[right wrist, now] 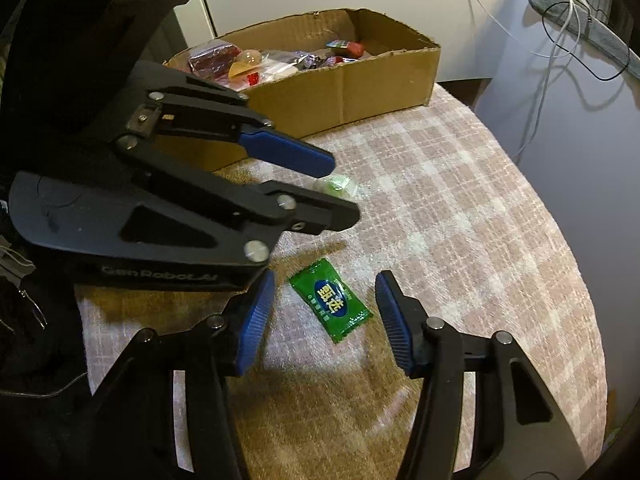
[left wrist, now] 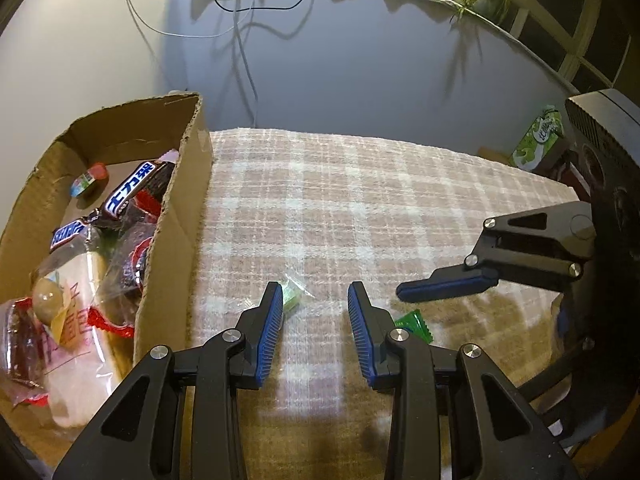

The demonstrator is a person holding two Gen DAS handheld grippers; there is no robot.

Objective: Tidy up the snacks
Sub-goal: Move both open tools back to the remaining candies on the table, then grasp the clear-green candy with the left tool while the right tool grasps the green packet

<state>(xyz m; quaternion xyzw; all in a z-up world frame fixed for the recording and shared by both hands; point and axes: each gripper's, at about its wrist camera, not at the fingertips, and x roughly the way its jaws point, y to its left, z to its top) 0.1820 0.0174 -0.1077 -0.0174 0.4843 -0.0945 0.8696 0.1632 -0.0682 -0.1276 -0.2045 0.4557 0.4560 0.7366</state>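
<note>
1. Snacks: 2 left on the plaid-covered bench (right wrist: pixel 460 184); the rest sit in the cardboard box (right wrist: pixel 352 84) at its far left.
2. Green candy packet (right wrist: pixel 330 306) lies flat between the spread pads of the right claw (right wrist: pixel 325 312), not touched by either pad, so nothing is gripped.
3. Clear-wrapped green candy (left wrist: pixel 294 292) lies just ahead of the left claw (left wrist: pixel 314 300), by its left pad; jaws narrow but parted, pinching nothing. Contact with that pad is probably absent, though the pad hides part of the wrapper.
4. Handling: both look light, soft and crinkly, with slick film. Pinch across the padded middle, not the thin crimped ends, which would likely slip or fold.
5. Packet's long axis runs diagonally in the right wrist view, upper-left to lower-right, crimped ends at those 2 corners, printed face up.
6. Clear candy's axis is hard to read; twisted wrapper tails splay sideways.
</note>
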